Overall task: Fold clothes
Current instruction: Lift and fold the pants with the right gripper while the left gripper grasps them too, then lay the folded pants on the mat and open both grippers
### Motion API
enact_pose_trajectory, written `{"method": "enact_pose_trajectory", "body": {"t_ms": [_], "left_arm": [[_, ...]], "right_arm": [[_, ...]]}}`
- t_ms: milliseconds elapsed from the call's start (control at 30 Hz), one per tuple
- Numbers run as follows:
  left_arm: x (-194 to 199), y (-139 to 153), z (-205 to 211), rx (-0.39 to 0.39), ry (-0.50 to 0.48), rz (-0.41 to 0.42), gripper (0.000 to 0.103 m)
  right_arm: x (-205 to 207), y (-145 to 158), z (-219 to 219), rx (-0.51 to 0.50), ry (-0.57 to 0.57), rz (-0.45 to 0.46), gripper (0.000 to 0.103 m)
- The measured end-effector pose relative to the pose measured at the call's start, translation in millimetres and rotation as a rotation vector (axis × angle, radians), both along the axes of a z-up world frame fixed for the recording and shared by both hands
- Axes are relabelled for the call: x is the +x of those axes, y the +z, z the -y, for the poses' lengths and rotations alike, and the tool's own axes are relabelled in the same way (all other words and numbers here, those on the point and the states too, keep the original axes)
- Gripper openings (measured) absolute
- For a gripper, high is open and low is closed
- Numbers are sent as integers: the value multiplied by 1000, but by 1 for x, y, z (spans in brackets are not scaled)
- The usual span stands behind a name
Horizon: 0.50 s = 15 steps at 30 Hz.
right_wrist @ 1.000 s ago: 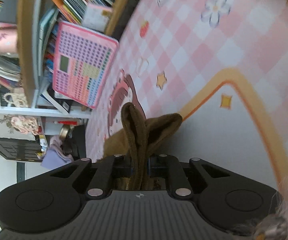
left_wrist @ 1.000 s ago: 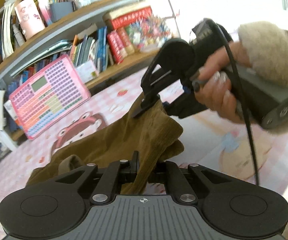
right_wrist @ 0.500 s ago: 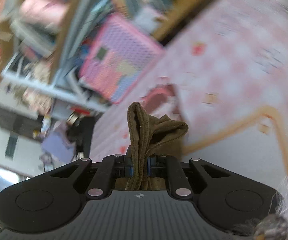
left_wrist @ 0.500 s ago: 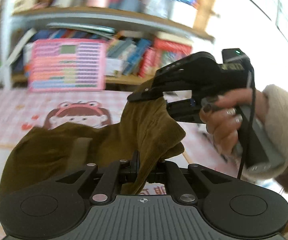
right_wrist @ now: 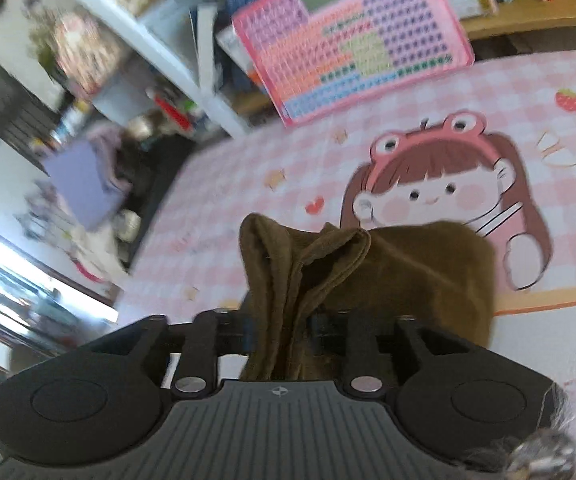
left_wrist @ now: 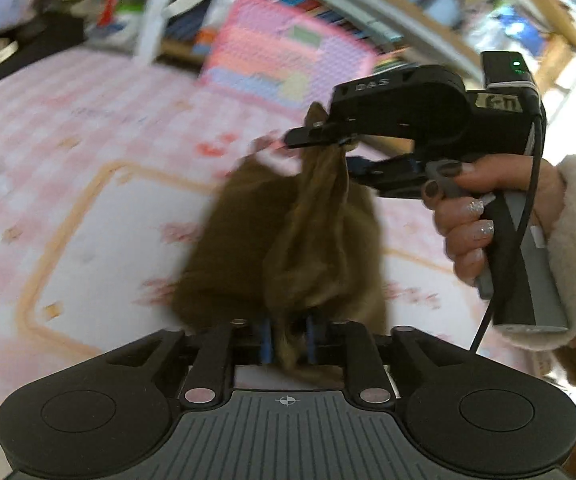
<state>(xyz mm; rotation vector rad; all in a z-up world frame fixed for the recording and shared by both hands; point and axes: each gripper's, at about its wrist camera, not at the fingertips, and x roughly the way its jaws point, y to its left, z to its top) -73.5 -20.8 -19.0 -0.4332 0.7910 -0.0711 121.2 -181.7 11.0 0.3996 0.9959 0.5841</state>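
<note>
Close in at the bottom of the left wrist view, the left tongs [left_wrist: 288, 338] are clamped tight on a bunched edge of the brown garment [left_wrist: 316, 240], cloth squeezed right between the blue pads. Same story at the bottom of the right wrist view: the right tongs [right_wrist: 277, 332] are closed hard on a thick gathered fold of that garment [right_wrist: 408, 272].

Just past that, centre frame, the garment hangs lifted between both grips, crumpled and bunched, its lower part blurred, so I can't tell whether it touches the surface below. The right tongs [left_wrist: 340, 148] show again at the upper right of the left view, gripped by the person's right hand [left_wrist: 484, 208].

Beyond lies the pink checked mat [right_wrist: 488, 92] with its cartoon girl, and at the top a pink chart [right_wrist: 352, 36] leaning on the bookshelf [right_wrist: 536, 12].

My read: early going. No neat fold shows yet; spreading flat and folding all remain.
</note>
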Motion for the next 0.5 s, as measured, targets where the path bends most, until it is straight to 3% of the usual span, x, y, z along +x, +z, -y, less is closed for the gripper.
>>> {"method": "enact_pose_trajectory", "body": {"t_ms": [67,133,300,433,500], "left_arm": [[-7,-3,-21,-11,18,-9,32],[-11,-3,-39,-6,29,-1,33],[-8,-9,-72,-19,4,17,33],[8,-5,-79,-20,-65,62,33],[16,0,-78,-30,-110,96,33]], "right_arm": [[0,-10,-12,-42,-21,-12,44],[-1,-15,-23,-77,-45,-15,52],[-28,6,-34,-93,-17,87,69],[-66,27,-32,-132,22,218,73],[-84,30,-21,-170,-12,253,74]]}}
